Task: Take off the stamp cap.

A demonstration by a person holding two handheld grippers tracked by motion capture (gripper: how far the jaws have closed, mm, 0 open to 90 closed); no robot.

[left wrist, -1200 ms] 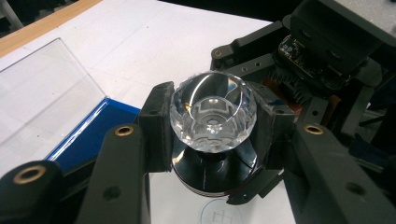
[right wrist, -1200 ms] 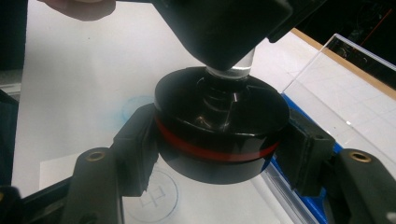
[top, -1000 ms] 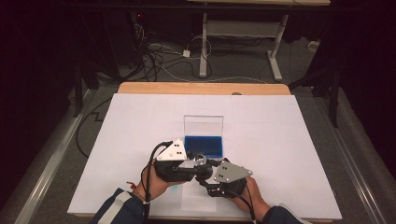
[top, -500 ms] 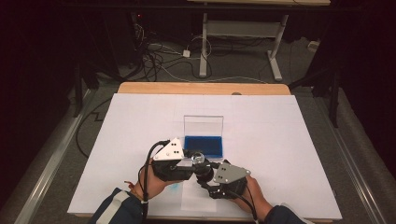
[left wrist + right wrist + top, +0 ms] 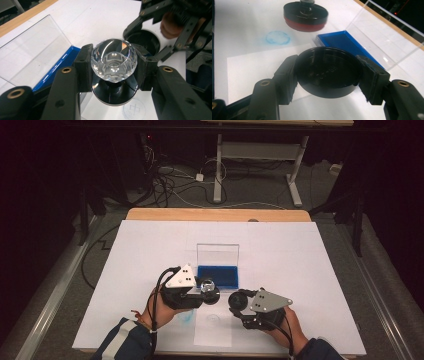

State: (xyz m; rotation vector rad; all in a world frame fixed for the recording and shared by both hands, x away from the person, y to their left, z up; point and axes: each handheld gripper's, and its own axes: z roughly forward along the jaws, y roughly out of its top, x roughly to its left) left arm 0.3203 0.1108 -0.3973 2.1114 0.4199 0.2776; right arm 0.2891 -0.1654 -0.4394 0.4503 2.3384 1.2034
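My left gripper [image 5: 206,290] is shut on the clear faceted knob of a round stamp [image 5: 113,60], whose black base hangs just above the table. From the right gripper view the stamp [image 5: 306,16] shows a red underside. My right gripper [image 5: 239,301] is shut on a black round cap [image 5: 327,71], held open side up, a short way to the right of the stamp. In the left gripper view the cap [image 5: 143,42] sits beyond the knob. A blue ink pad [image 5: 218,275] lies just behind both, its clear lid [image 5: 217,254] standing upright.
A small white sheet [image 5: 212,330] lies near the table's front edge, with a faint round print [image 5: 133,110] on it and a blue smudge [image 5: 277,38] to its left. White paper covers the table [image 5: 310,255]. Cables and desk legs are on the floor beyond.
The right gripper has drawn away to the right with the black cap, which was against the stamp before. The left gripper and stamp have stayed put.
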